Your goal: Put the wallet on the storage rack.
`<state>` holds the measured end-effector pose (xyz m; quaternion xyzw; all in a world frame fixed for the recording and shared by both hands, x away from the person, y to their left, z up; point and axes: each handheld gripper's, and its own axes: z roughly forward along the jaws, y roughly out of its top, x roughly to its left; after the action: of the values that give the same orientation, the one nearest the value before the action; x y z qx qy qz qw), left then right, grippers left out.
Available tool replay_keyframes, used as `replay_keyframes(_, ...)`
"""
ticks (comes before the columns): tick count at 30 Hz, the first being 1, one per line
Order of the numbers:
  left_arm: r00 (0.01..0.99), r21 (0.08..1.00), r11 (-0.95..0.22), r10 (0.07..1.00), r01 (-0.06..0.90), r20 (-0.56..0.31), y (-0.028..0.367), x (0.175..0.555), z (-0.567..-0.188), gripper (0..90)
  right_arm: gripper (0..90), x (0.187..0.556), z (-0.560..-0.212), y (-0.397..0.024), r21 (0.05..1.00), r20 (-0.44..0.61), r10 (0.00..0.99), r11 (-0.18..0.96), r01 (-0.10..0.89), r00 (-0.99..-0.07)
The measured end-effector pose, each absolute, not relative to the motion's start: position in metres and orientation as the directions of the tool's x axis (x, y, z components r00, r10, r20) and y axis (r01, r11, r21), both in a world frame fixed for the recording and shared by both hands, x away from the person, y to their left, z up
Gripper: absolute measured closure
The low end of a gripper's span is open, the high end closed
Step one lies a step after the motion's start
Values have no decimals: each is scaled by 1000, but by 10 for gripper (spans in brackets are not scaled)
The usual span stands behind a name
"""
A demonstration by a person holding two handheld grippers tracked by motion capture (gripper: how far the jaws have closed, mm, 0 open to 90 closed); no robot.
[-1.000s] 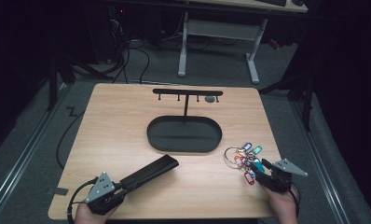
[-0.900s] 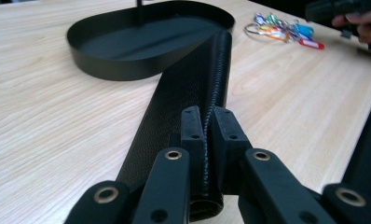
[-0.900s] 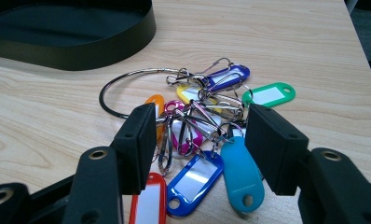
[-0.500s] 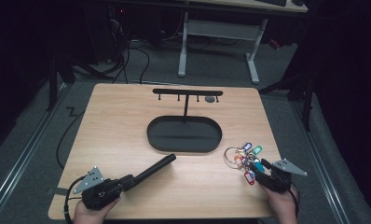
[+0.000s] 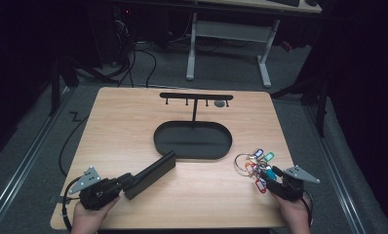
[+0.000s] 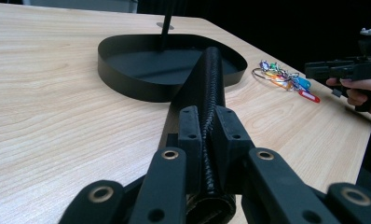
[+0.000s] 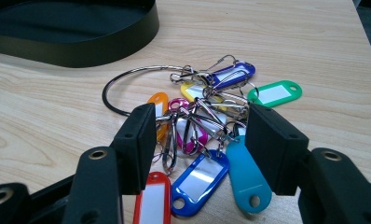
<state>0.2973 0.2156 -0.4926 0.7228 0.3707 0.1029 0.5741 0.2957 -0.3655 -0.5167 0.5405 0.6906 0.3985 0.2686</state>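
Two grippers on table. L gripper [image 5: 133, 181] clamped on black sleeve/case [image 5: 150, 173], jaws just easing apart slightly yet pads touching it; case lies flat on tabletop [image 5: 133, 122], far tip at rim of black oval tray [image 5: 192, 140]. Centre: hook stand [image 5: 196, 97] rises from tray. R gripper [image 7: 200, 140] jaws apart, straddling key bunch [image 7: 207, 116] w/ coloured tags, not gripping. Advice: close R on wire ring [image 7: 127, 79], not loose tags; keep L grip square.
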Motion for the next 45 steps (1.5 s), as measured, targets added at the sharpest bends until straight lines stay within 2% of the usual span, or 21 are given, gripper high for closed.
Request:
replay_keyframes(14,699,917,-96,679,387,-224,213,294,-493,676,435,297,-519,-365,834,69,959,96,543,-275)
replay_keyframes(17,702,911,-142,686,387,-191,209,293,-495,649,435,297,-519,-365,833,68,958,98,544,-278)
replay_keyframes(29,710,902,-284,703,324,-34,196,287,-495,630,433,297,-519,-365,830,71,957,99,549,-280)
replay_keyframes(36,702,883,-337,712,325,13,190,286,-494,625,433,298,-520,-365,827,70,957,103,553,-283)
replay_keyframes(45,708,881,-349,705,318,23,187,288,-496,651,433,298,-520,-364,825,68,956,107,556,-285)
